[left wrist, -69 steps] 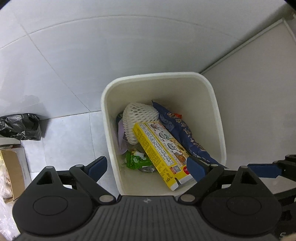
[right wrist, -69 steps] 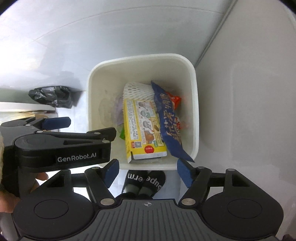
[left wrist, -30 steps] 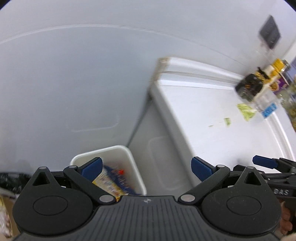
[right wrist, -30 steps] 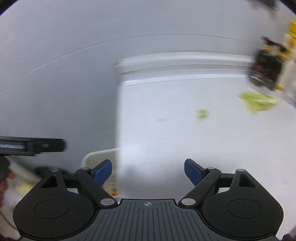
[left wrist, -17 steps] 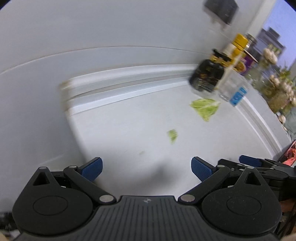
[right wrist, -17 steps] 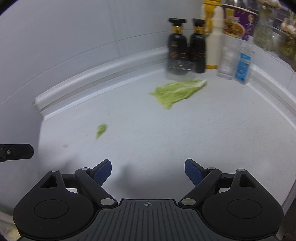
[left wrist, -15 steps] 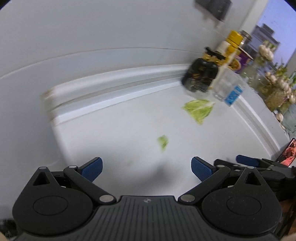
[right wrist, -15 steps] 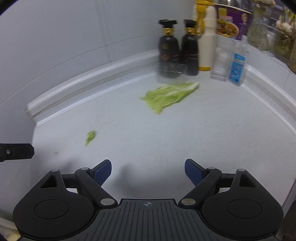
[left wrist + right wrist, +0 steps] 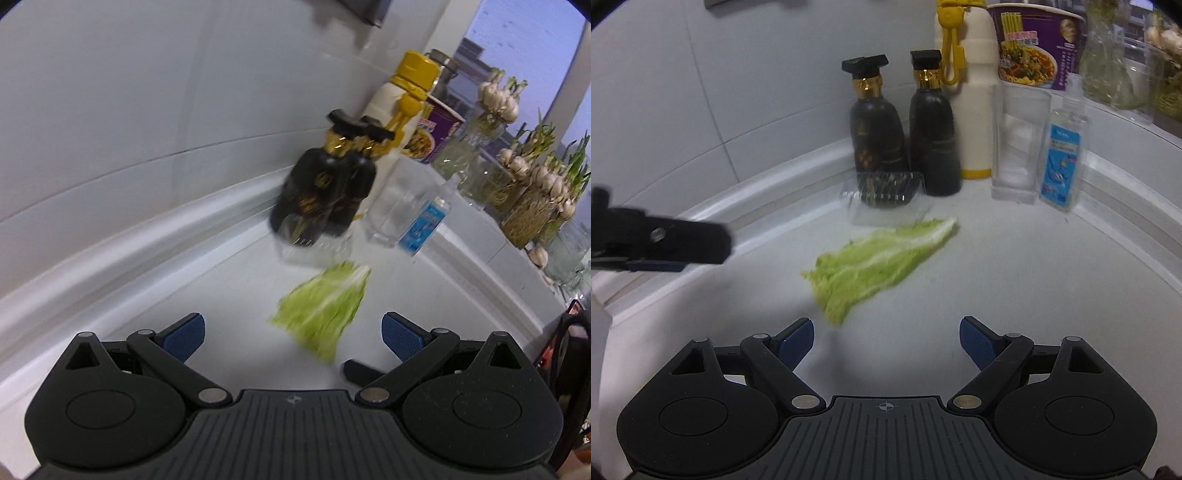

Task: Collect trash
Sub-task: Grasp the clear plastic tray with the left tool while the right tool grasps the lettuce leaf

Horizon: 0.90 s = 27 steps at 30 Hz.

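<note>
Cabbage leaf [image 9: 879, 258] flat on white surface [image 9: 1015, 288], just before clear plastic tray [image 9: 882, 192] and dark bottles [image 9: 879, 122], not yet picked up. Left gripper [image 9: 291, 334] and right gripper [image 9: 886, 341] both spread wide, empty, near leaf. Pickup and binning apparently still to do.

Pale green cabbage leaf [image 9: 882, 258] with white rib; black, gold-collared bottles [image 9: 905, 129]; purple noodle cup [image 9: 1034, 48]; white counter [image 9: 1015, 266].

Each hand-held gripper [image 9: 886, 341] is black plastic (blue fingertip pads [image 9: 796, 341], silver screws).
</note>
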Tool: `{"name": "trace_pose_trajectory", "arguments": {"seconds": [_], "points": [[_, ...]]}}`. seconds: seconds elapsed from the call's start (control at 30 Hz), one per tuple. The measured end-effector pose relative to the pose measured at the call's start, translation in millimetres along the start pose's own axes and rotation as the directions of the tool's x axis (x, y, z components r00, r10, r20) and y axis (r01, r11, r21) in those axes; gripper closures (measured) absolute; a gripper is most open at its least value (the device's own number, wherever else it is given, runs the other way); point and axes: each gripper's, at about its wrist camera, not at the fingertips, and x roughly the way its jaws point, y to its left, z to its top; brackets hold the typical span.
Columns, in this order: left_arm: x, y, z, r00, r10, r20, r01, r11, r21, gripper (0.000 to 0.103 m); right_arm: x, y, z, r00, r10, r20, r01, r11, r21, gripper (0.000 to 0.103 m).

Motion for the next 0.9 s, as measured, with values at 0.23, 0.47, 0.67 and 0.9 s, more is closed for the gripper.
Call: {"name": "trace_pose_trajectory", "arguments": {"seconds": [0.23,0.47,0.67,0.9], "points": [[52,-9,31,0.999,-0.045,-0.028,0.046,0.998,0.048,0.003,33,-6,20,1.000,0.027,0.016,-0.027,0.999,-0.018,0.027],[92,-21,52,0.991,-0.028,-0.131,0.042,0.993,0.107,0.001,46,8,25,0.999,0.027,0.045,-0.022,0.993,-0.116,0.070],[106,-27,52,0.986,-0.007,-0.166,0.029,0.991,0.132,0.001,42,9,22,0.997,0.060,0.053,-0.054,0.992,-0.114,0.101],[116,-39,50,0.986,0.043,-0.158,-0.018,0.988,0.154,0.001,17,-20,20,0.997,0.019,0.080,-0.017,1.000,-0.020,0.099]]}}
